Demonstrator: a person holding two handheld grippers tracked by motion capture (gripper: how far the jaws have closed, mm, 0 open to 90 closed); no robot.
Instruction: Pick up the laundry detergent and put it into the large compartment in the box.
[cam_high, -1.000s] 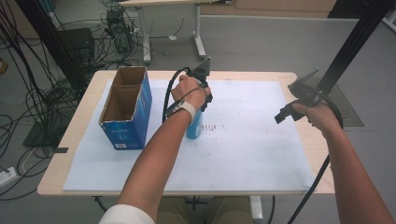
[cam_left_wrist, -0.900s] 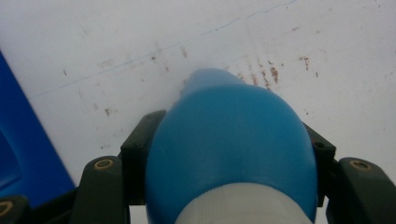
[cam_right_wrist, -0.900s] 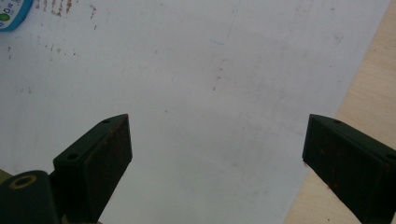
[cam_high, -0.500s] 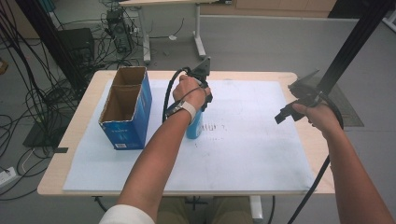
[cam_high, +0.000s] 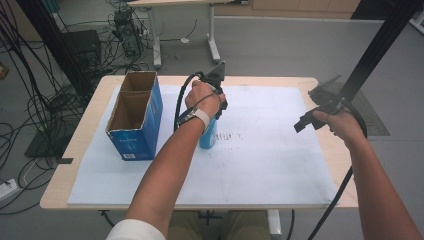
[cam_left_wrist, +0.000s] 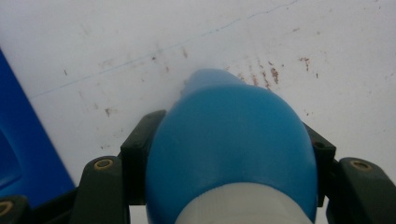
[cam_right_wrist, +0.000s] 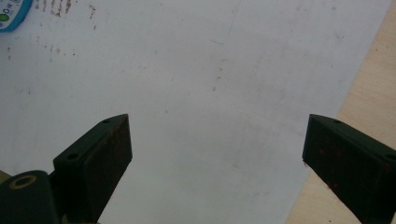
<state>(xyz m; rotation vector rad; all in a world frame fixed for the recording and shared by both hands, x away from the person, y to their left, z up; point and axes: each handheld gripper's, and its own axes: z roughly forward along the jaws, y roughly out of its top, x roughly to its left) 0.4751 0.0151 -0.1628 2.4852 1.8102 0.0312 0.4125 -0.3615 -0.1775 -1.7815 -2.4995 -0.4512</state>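
Jaws of left gripper (cam_left_wrist: 229, 154) clamp smooth rounded blue plastic bottle (cam_left_wrist: 233, 135).

- Even, soft indoor light brightens the white mat (cam_high: 260, 150); shadows stay faint.
- The left gripper view is soft, the blue bottle (cam_left_wrist: 233, 140) blurred up close.
- The right gripper view looks dimmer, greyish.

- The left forearm (cam_high: 170, 170) reaches up from the near edge of the table (cam_high: 75, 160) toward its middle, a band at the wrist.
- The left gripper (cam_high: 212, 117) points downward, jaws clamped on either side of a blue bottle (cam_left_wrist: 233, 140).
- The right arm (cam_high: 380, 190) runs along the right edge.
- The right gripper (cam_right_wrist: 217, 154) hangs over that edge, jaws spread wide with nothing between them.
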